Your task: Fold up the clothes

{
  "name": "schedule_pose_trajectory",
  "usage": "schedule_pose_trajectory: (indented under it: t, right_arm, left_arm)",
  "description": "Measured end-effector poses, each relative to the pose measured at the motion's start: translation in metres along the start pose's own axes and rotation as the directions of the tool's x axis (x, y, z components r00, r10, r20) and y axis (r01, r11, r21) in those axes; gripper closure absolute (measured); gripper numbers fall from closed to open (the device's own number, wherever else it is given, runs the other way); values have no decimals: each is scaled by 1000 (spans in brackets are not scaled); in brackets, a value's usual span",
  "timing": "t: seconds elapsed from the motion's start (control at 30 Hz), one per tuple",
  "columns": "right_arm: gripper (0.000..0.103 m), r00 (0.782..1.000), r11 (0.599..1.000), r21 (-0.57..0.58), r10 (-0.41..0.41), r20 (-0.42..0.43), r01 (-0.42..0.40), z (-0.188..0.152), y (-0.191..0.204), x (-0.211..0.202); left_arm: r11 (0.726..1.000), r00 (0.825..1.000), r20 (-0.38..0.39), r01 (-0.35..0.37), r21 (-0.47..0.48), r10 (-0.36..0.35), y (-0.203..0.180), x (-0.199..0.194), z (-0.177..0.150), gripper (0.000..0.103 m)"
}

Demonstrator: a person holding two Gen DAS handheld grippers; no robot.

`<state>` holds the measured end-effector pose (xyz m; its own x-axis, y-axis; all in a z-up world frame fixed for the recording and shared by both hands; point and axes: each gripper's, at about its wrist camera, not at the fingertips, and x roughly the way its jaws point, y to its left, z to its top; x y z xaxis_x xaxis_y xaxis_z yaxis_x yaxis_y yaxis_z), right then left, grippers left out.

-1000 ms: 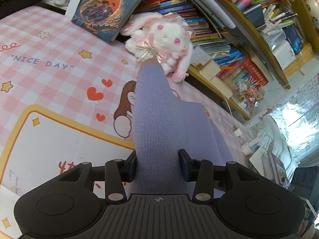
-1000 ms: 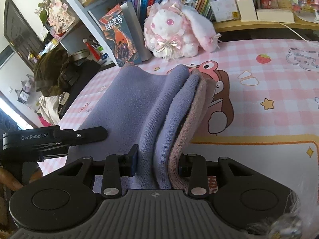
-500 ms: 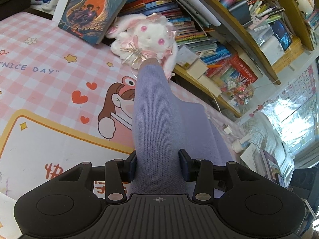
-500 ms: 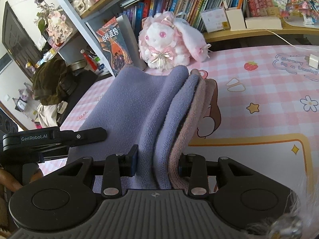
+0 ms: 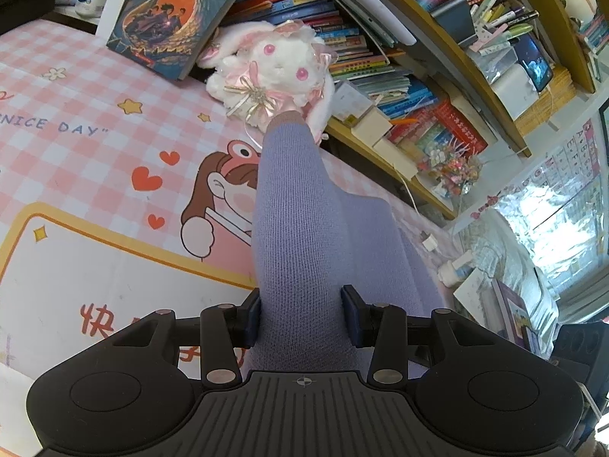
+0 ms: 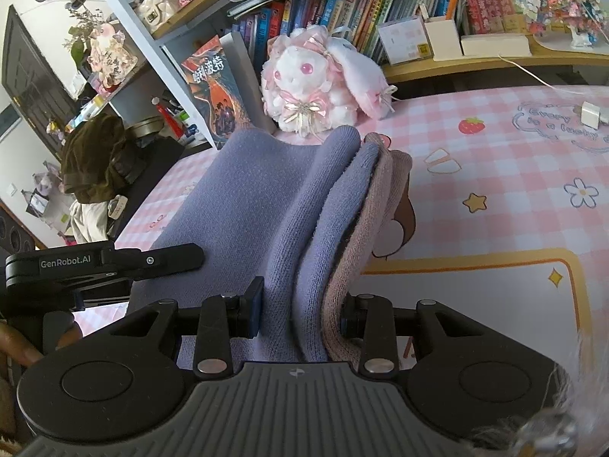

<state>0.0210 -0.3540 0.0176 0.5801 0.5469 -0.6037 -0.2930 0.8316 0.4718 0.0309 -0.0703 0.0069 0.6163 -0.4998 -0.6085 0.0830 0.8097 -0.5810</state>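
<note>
Both tongs, the left tongs [image 5: 300, 318] and the right tongs [image 6: 300, 314], stay clamped on the purple garment [image 6: 266, 205], lifted above the desk [image 6: 495, 175]. Little has changed; the plush rabbit [image 6: 316, 87] beyond looks slightly nearer, so the fold continues.

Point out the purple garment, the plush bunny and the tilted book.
purple garment [image 6: 262, 205], right wrist view, broad flat panel.
plush bunny [image 6: 304, 76], right wrist view, its face.
tilted book [image 5: 171, 19], left wrist view, front cover.

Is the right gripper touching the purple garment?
Touching. The right wrist view shows the right gripper with both pads pressed into the folded purple garment bunched between them.
</note>
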Motion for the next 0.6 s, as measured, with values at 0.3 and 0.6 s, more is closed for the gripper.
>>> schedule_pose_trajectory:
  t: [0.3, 0.6]
  right_arm:
    - [71, 999, 998, 23, -51, 16, 51, -4, 6, 0]
    - [71, 991, 992, 52, -115, 65, 112, -3, 35, 10]
  left_arm:
    - [999, 998, -34, 46, 15, -46, 8, 7, 8, 62]
    - [992, 991, -65, 118, 51, -114, 31, 1, 34, 62]
